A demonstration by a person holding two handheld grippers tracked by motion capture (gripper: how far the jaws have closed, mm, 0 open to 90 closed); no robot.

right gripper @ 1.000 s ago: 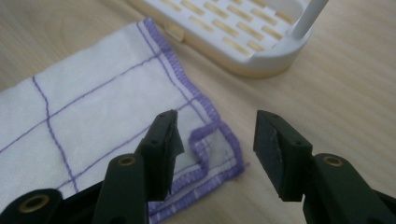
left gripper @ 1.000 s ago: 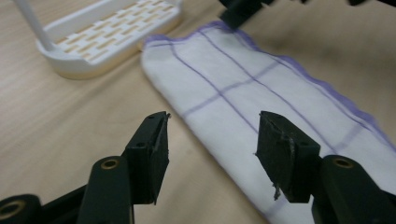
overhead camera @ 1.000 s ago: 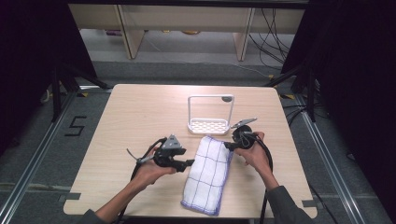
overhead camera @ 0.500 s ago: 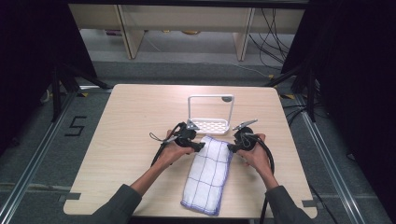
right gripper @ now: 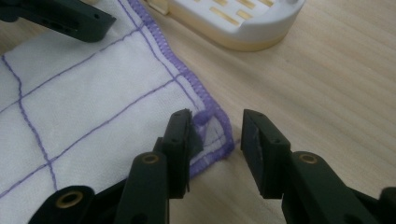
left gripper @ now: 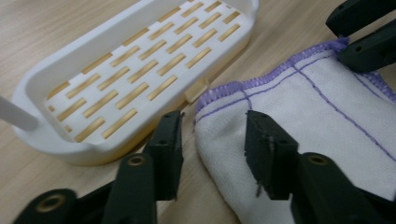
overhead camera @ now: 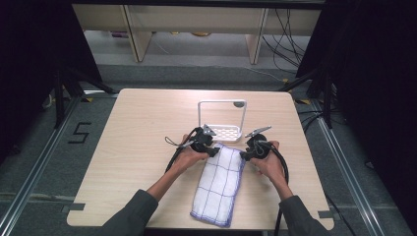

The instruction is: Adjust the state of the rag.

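A folded white cloth (overhead camera: 219, 184) with purple grid lines and a purple hem lies lengthwise on the table's near half. My left gripper (overhead camera: 214, 151) is at its far left corner. In the left gripper view my jaws (left gripper: 215, 135) straddle that corner (left gripper: 224, 100): one on bare wood, one resting on the cloth, with a gap between them. My right gripper (overhead camera: 243, 155) is at the far right corner. Its jaws (right gripper: 217, 135) straddle the hem (right gripper: 212, 116), which is slightly rucked against one jaw. Both pairs of jaws have just been closing around the corners.
A white slotted tray (overhead camera: 221, 132) with an upright white wire frame (overhead camera: 222, 103) stands just beyond the cloth, close to both grippers (left gripper: 60, 135) (right gripper: 252, 28). Light wooden table (overhead camera: 137, 128) stretches to the left and far side. Dark floor and shelving surround it.
My left hand has moved away from me and to the right, from beside the cloth's left edge to its far left corner. The right hand stayed at the far right corner.
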